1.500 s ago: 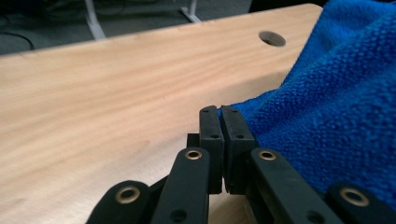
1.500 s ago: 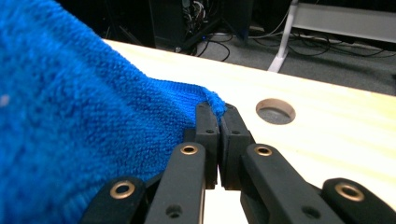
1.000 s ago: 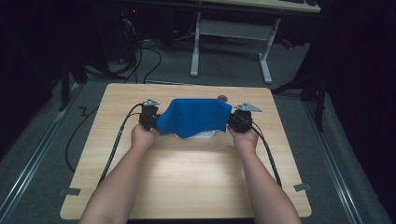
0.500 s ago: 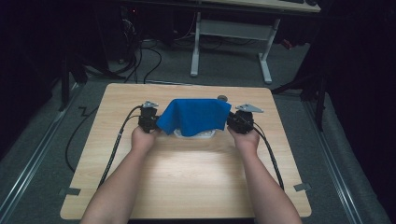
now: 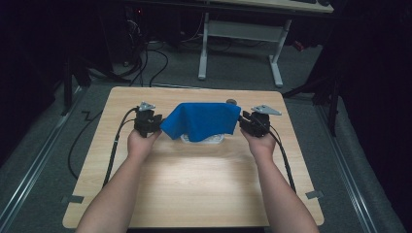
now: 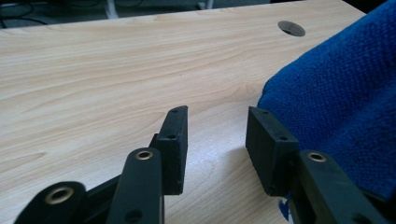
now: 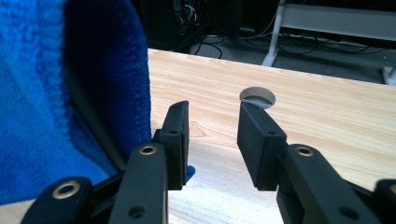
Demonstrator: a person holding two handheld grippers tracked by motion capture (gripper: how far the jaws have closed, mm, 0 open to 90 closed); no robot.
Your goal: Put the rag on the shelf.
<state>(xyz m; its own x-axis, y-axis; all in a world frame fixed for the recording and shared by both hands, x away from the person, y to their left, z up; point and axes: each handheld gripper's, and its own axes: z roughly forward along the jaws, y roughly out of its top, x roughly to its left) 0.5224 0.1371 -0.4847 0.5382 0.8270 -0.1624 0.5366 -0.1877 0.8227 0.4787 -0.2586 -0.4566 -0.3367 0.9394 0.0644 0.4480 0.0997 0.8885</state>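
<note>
A blue cloth [image 5: 201,120] lies draped over a white object [image 5: 204,140] at the middle of the wooden table [image 5: 194,194]; most of that object is hidden. My left gripper [image 5: 155,122] sits at the cloth's left edge. Its jaws have just been opening and stand apart with nothing between them [image 6: 217,126]; the cloth [image 6: 341,102] hangs just beside the right jaw. My right gripper [image 5: 244,124] is at the cloth's right edge. Its jaws have also just been opening, and the gap [image 7: 212,121] is empty, with the cloth [image 7: 56,93] beside the left jaw.
A round cable hole [image 5: 232,102] sits in the table just behind the cloth, and is seen too as the hole [image 7: 257,98] ahead of the right jaws. Bare wood stretches in front of the cloth. A desk frame [image 5: 240,34] and cables lie on the floor beyond.
Both grippers went from shut on the cloth's side edges to open, letting the cloth go. The cloth's left side has sagged lower. The left hand shifted slightly.
</note>
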